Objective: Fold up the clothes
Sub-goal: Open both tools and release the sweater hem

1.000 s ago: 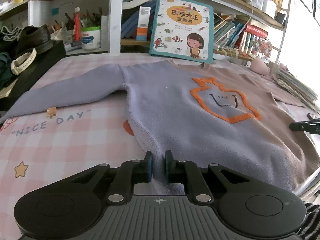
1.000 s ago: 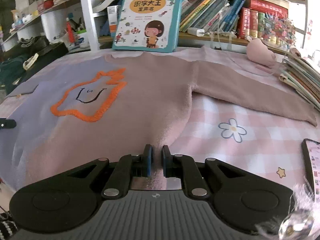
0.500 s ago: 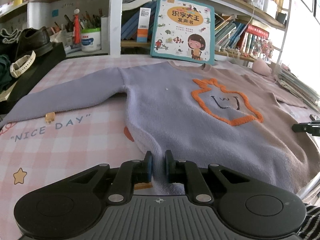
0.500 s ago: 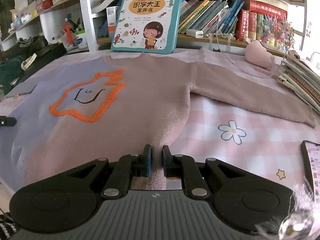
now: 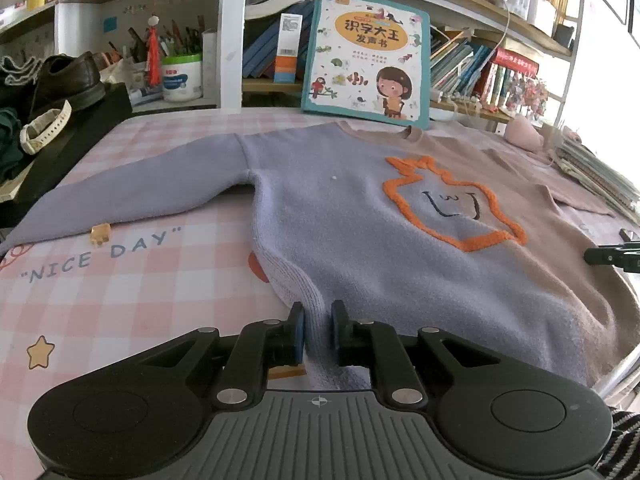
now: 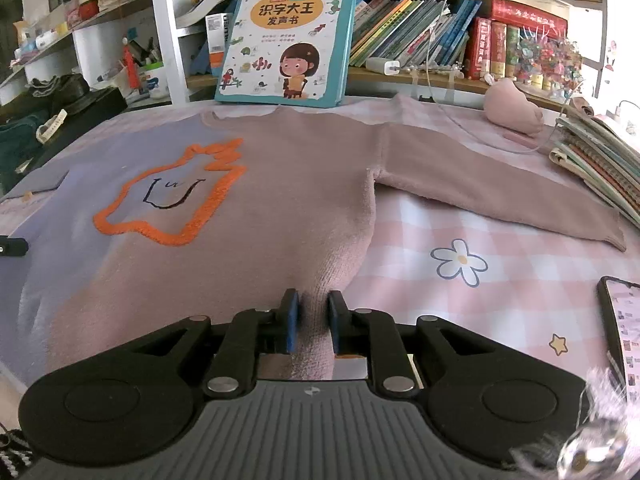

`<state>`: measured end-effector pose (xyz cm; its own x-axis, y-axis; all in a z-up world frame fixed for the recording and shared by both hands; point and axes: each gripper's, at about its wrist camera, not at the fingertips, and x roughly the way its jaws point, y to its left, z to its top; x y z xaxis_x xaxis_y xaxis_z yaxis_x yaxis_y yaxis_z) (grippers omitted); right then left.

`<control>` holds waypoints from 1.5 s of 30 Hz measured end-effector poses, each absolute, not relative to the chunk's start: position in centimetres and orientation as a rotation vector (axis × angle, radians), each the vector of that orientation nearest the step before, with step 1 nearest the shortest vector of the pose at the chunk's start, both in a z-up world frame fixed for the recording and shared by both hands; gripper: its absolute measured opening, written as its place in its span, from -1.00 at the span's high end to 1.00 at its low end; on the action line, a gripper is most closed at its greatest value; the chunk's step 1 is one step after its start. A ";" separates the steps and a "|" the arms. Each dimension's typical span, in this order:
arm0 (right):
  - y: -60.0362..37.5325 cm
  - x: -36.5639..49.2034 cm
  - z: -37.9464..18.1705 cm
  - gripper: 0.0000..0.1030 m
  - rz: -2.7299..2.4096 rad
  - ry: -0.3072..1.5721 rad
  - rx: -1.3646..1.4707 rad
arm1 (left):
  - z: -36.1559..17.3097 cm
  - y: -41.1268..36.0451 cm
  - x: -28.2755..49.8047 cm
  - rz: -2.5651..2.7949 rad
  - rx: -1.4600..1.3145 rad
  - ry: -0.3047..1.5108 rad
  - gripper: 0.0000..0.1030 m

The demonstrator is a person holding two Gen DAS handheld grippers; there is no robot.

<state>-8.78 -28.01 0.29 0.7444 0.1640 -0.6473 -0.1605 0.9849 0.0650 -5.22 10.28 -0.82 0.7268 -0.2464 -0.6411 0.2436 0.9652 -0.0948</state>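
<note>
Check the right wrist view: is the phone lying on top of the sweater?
No. The phone lies on the checked cloth at the right edge, apart from the sweater.

A home room: crowded bookshelves (image 6: 420, 40), a children's book (image 6: 286, 40), pink checked bedsheet (image 6: 500, 280)

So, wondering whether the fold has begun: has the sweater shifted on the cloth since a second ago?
No. The sweater lies flat, its sleeve as close above the NICE DAY lettering as before.

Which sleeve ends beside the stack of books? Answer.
The pink-brown sleeve of the sweater, stretched toward the stack of books; the lilac sleeve points the opposite way.
</note>
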 end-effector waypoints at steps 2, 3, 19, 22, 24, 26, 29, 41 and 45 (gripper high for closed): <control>-28.0 -8.8 0.3 0.63 0.174 0.708 0.003 | -0.9 10.2 -5.3 -0.268 -0.004 0.705 0.73; -28.0 -8.8 0.3 0.62 0.172 0.707 0.003 | -0.9 10.2 -5.3 -0.266 -0.004 0.705 0.73; -27.2 -9.7 1.1 -0.71 0.129 0.640 0.029 | 0.2 9.4 -5.2 -0.206 0.018 0.633 -0.36; -26.1 -9.5 1.2 -0.79 0.174 0.634 0.024 | 0.4 8.9 -5.2 -0.213 0.023 0.620 -0.50; -25.2 -9.3 1.2 -0.81 0.208 0.631 0.015 | 0.6 8.7 -5.2 -0.217 0.021 0.609 -0.53; -24.3 -9.0 1.3 -0.82 0.237 0.631 0.004 | 0.7 8.6 -5.2 -0.216 0.021 0.602 -0.56; -22.9 -8.5 1.5 -0.84 0.286 0.625 -0.014 | 0.7 8.9 -5.3 -0.199 0.021 0.598 -0.60; -17.7 -5.0 2.1 -0.88 0.430 0.608 -0.094 | 0.8 11.8 -5.0 -0.094 -0.033 0.585 -0.73; -16.3 -3.8 1.7 -0.89 0.469 0.616 -0.121 | 0.7 13.0 -4.6 -0.040 -0.029 0.595 -0.73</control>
